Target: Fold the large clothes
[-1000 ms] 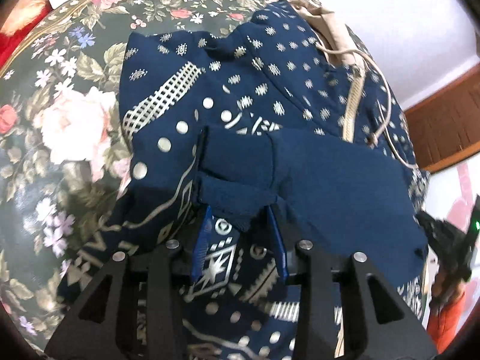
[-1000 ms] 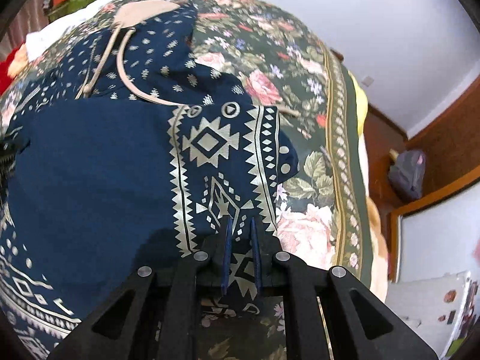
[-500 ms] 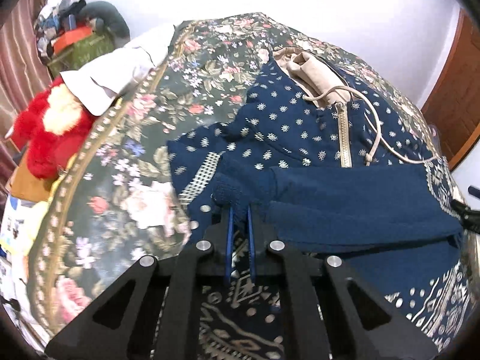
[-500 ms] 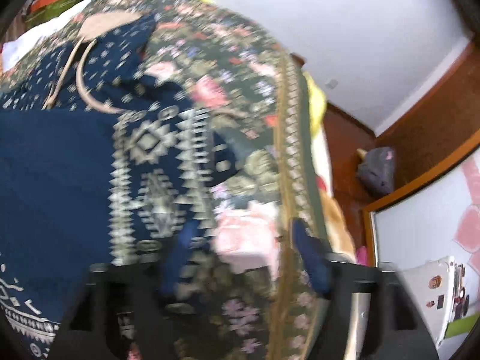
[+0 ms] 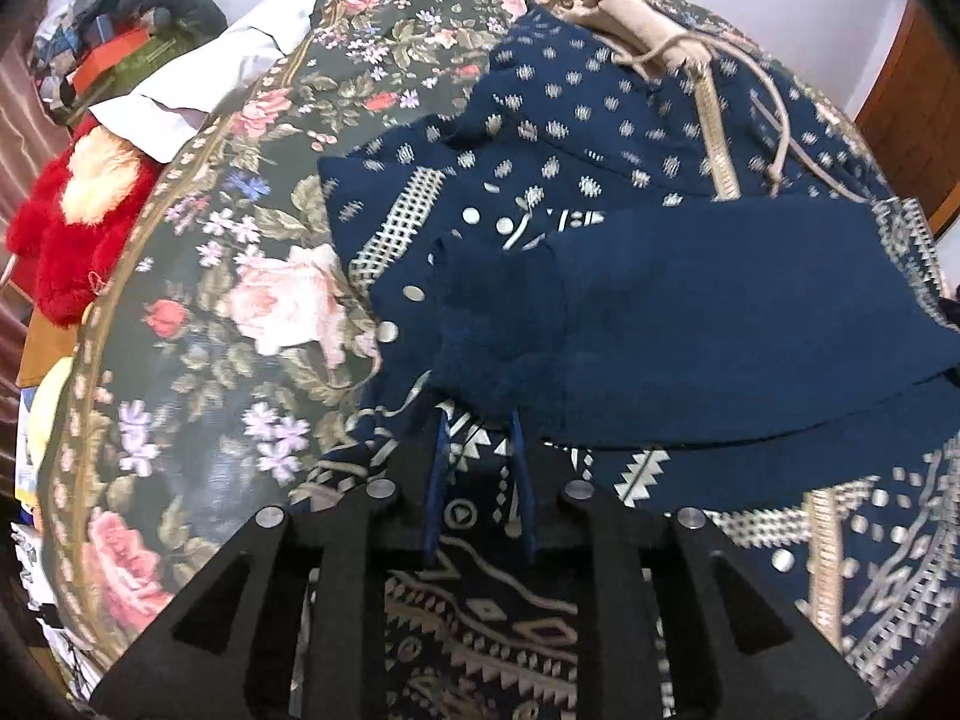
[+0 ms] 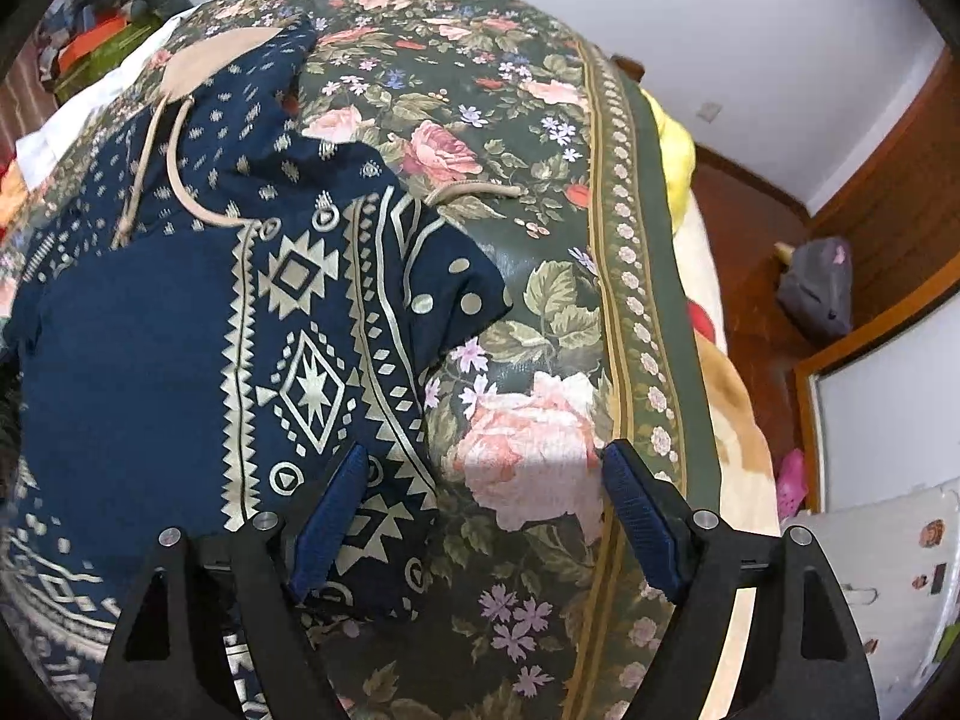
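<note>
On the floral bedspread (image 6: 540, 300) the navy patterned hoodie (image 5: 600, 180) lay spread out, one sleeve (image 5: 720, 330) folded across its front. The left gripper (image 5: 477, 420) was opening, the sleeve's cuff sitting loose between its fingers. The right gripper (image 6: 483, 468) hung wide apart, holding nothing.

One garment (image 5: 690, 324), one bedspread (image 5: 240, 300) — two grippers.
Also one red plush toy (image 5: 72, 222), one white pillow (image 5: 204, 84), one grey bag (image 6: 816, 294) on the floor; left gripper (image 5: 479, 420) opening over cloth, right gripper (image 6: 486, 468) spread wide.
</note>
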`<state>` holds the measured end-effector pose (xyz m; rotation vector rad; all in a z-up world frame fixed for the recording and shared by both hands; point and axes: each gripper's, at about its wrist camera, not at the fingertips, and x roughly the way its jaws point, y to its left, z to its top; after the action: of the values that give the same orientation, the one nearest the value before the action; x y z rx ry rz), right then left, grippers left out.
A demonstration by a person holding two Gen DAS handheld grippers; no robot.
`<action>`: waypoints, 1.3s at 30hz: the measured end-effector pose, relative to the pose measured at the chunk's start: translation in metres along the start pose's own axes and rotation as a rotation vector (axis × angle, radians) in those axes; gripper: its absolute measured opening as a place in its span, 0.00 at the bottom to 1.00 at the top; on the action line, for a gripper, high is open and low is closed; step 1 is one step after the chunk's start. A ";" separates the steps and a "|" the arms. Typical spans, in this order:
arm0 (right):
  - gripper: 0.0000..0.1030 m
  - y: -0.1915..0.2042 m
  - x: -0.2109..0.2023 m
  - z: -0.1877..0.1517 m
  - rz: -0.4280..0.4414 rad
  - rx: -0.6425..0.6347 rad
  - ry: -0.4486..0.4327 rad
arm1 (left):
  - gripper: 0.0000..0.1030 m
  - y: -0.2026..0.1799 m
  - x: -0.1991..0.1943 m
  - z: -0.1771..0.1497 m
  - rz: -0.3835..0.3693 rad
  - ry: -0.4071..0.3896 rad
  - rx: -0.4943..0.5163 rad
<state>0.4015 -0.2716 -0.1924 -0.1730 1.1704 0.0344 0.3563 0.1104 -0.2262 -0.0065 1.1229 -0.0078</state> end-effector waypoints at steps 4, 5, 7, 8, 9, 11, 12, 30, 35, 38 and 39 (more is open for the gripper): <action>0.77 0.001 -0.032 0.015 0.093 -0.003 -0.053 | 0.37 0.011 -0.029 0.013 -0.002 -0.046 0.008; 0.77 0.004 -0.041 0.021 0.104 -0.008 -0.076 | 0.40 0.013 -0.035 0.017 -0.001 -0.062 0.011; 0.77 0.010 -0.058 0.034 0.133 -0.017 -0.121 | 0.44 0.016 -0.051 0.031 0.007 -0.105 0.021; 0.77 0.014 -0.066 0.042 0.153 -0.020 -0.143 | 0.47 0.017 -0.057 0.037 0.008 -0.122 0.025; 0.77 0.016 -0.073 0.049 0.173 -0.020 -0.162 | 0.51 0.017 -0.061 0.046 0.007 -0.139 0.029; 0.77 0.023 -0.084 0.067 0.212 -0.014 -0.197 | 0.54 0.017 -0.071 0.063 0.000 -0.179 0.040; 0.78 0.027 -0.089 0.076 0.230 -0.007 -0.213 | 0.55 0.016 -0.073 0.071 -0.004 -0.193 0.045; 0.79 0.094 0.036 0.191 0.344 0.066 -0.059 | 0.70 0.005 0.028 0.184 -0.133 -0.124 -0.024; 0.78 0.106 0.072 0.205 0.430 0.131 -0.028 | 0.70 0.005 0.072 0.200 -0.149 -0.078 -0.074; 0.75 0.108 0.075 0.208 0.431 0.171 -0.074 | 0.68 0.006 0.088 0.207 -0.160 -0.079 -0.110; 0.66 0.109 0.073 0.208 0.432 0.168 -0.094 | 0.65 0.007 0.091 0.209 -0.176 -0.076 -0.127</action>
<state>0.6078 -0.1371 -0.1936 0.2296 1.0939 0.3205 0.5840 0.1167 -0.2176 -0.2173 1.0424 -0.0931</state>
